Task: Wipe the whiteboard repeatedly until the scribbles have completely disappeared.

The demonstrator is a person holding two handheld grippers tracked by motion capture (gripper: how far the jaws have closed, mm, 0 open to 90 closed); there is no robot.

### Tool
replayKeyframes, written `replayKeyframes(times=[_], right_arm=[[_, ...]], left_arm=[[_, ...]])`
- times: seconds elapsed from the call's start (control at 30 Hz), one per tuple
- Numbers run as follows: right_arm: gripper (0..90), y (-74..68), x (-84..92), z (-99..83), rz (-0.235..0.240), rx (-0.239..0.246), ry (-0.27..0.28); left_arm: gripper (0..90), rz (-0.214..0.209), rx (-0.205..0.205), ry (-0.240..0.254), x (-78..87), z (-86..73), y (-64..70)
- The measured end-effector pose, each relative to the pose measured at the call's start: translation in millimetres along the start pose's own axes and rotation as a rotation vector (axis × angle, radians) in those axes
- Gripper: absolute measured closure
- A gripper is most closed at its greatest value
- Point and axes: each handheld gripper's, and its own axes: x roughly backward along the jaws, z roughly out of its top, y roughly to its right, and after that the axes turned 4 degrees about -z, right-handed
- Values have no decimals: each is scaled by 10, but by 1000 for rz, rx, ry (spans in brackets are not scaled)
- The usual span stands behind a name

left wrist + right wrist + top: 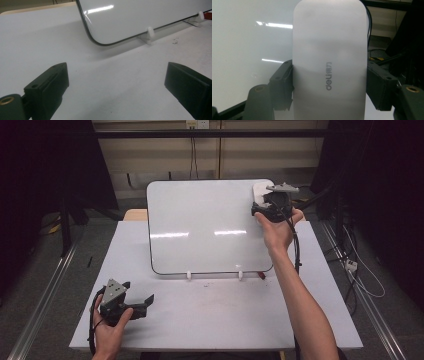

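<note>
A whiteboard point(205, 227) leans tilted on two small white stands point(188, 275) at the middle of the white table point(215, 315). My right gripper point(264, 197) is up at the board's top right corner, shut on a white eraser point(329, 62) marked "deli"; both jaws press its long sides. The eraser point(260, 190) lies against the board's corner. My left gripper point(150, 299) rests low at the table's front left, held by a hand, open, with bare table between its jaws. Ahead of the left gripper point(116, 82) is the whiteboard's lower corner point(100, 41).
A small red thing point(261, 275) lies by the board's lower right corner. Tiny dark specks point(175, 41) dot the table near a stand. Cables point(367, 280) trail on the floor at the right, and metal rails run along both sides of the table.
</note>
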Motion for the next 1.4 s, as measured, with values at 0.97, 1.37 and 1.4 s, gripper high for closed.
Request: replayKeyframes(times=[0.97, 1.37, 1.4], right_arm=[[314, -273, 116, -442, 32, 143, 1], [314, -503, 208, -811, 88, 286, 26], [314, -515, 215, -834, 96, 298, 26]], left_arm=[[54, -6, -7, -8, -25, 9, 27], [54, -4, -6, -2, -18, 10, 22], [54, -5, -6, 1, -18, 10, 19]])
